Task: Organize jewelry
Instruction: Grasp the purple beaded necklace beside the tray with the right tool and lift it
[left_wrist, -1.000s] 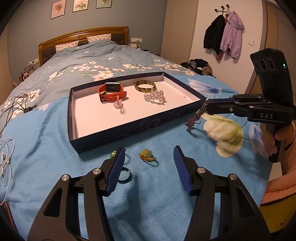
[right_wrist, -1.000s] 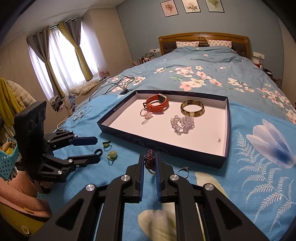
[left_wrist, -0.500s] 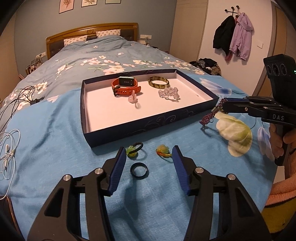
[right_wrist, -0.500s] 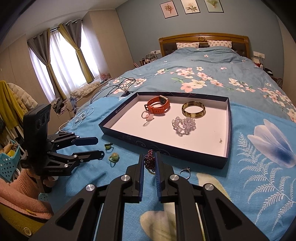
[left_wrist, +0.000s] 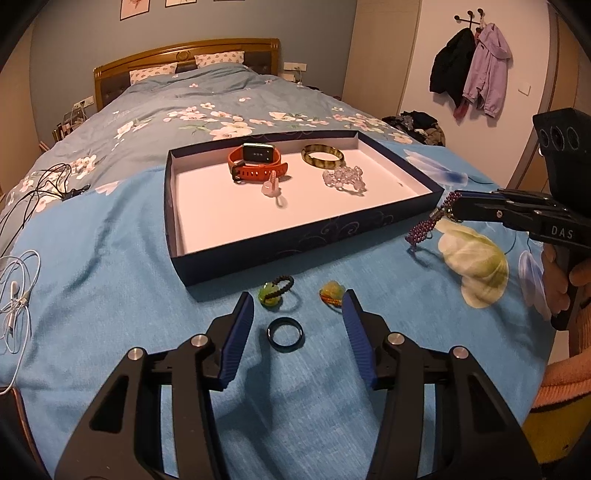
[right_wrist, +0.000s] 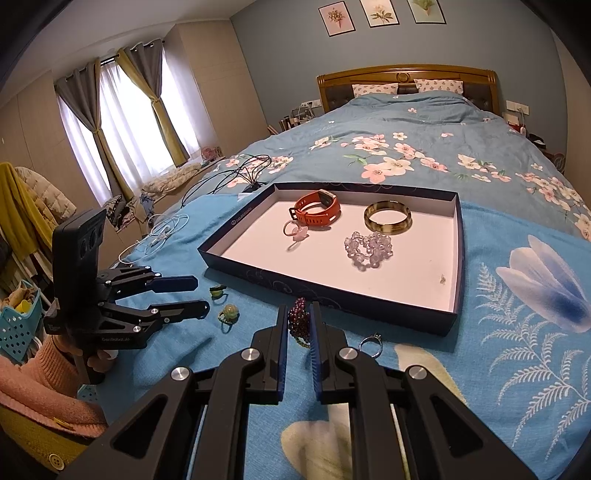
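Right claw (right_wrist: 299, 320) pinches the purple bead bracelet (left_wrist: 424, 230), which dangles long-axis down and leftward at right of frame, beside the tray (left_wrist: 295, 249). Left claw (left_wrist: 297, 319) gapes half-wide, empty, straddling a dark ring (left_wrist: 286, 333) flat on the bed (left_wrist: 110, 280).

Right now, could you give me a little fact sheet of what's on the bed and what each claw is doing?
Tray: orange watch, striped bangle, clear bead bracelet, pink ring
Loose on bedspread: black ring, two green pendants, silver ring
Left claw: open around black ring
Right claw: shut on purple bead bracelet
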